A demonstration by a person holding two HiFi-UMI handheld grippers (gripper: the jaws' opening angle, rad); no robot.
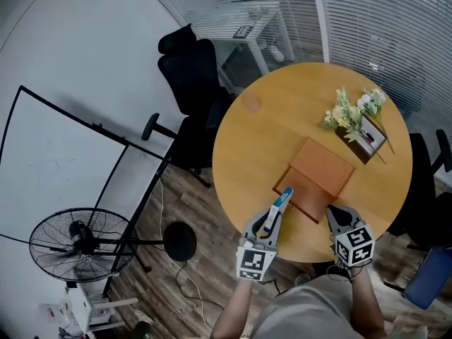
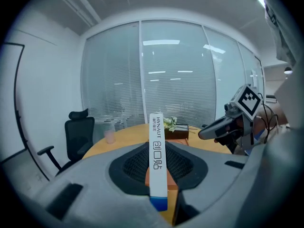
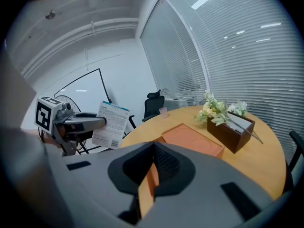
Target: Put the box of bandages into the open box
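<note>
Left gripper [image 1: 267, 226], bottom centre of head view: jaws clamped on a slim white-and-blue cardboard bandage box [image 1: 280, 205], at the near table edge. Right gripper [image 1: 339, 216], lower right: jaws together, nothing between. Beyond them, a flat orange cardboard box [image 1: 319, 176] sits on the round wooden table [image 1: 261, 133]. Flowers in a dark box [image 1: 361, 122], upper right.

The left gripper [image 1: 270, 221] is clamping a bandage box [image 1: 281, 202] edge-on between its pads, the box sticking out past the jaw tips. The right gripper [image 1: 339, 217] is pointing forward alongside, jaws drawn together on nothing. Both grippers are tilting slightly downward.
</note>
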